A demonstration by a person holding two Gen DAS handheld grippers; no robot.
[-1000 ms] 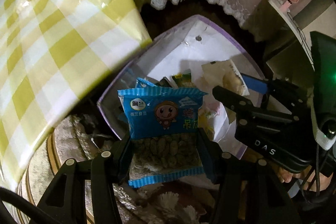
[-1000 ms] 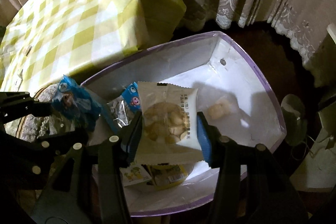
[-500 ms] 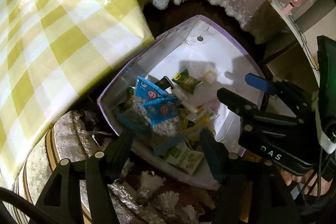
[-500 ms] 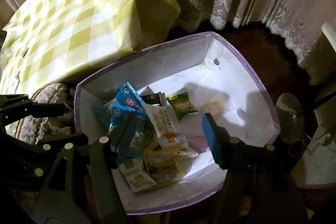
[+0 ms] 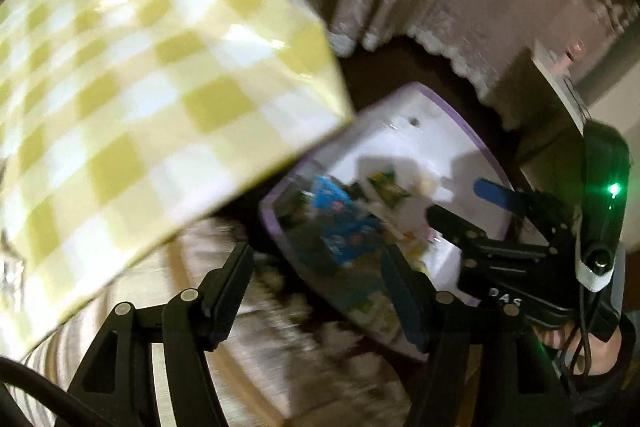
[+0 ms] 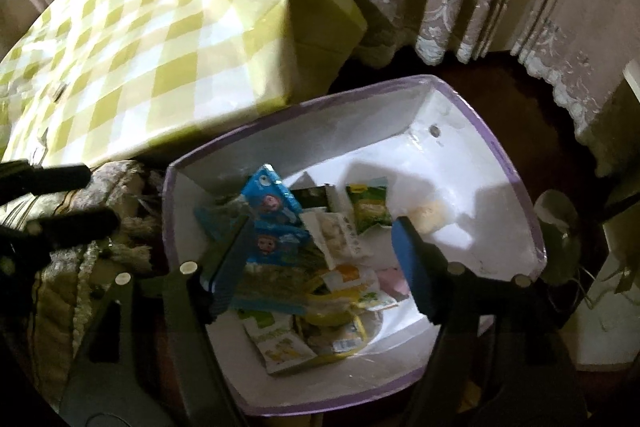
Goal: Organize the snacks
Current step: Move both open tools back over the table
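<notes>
Snacks [image 6: 316, 259] lie heaped in the near-left part of a white box [image 6: 516, 183] with a purple rim: blue packets [image 6: 272, 203], a green one [image 6: 372, 207], a pale biscuit pack [image 6: 336, 235] and yellow ones nearer. A lone pale piece [image 6: 428, 215] sits apart to the right. The right tool [image 6: 320, 259] hangs over the heap, its jaws having just been opening, wide apart with nothing between them. The left tool [image 5: 320, 291] is likewise spread and empty, over the box's near-left edge; that view is blurred. A checked table [image 6: 152, 39] stands just left of the box.
</notes>
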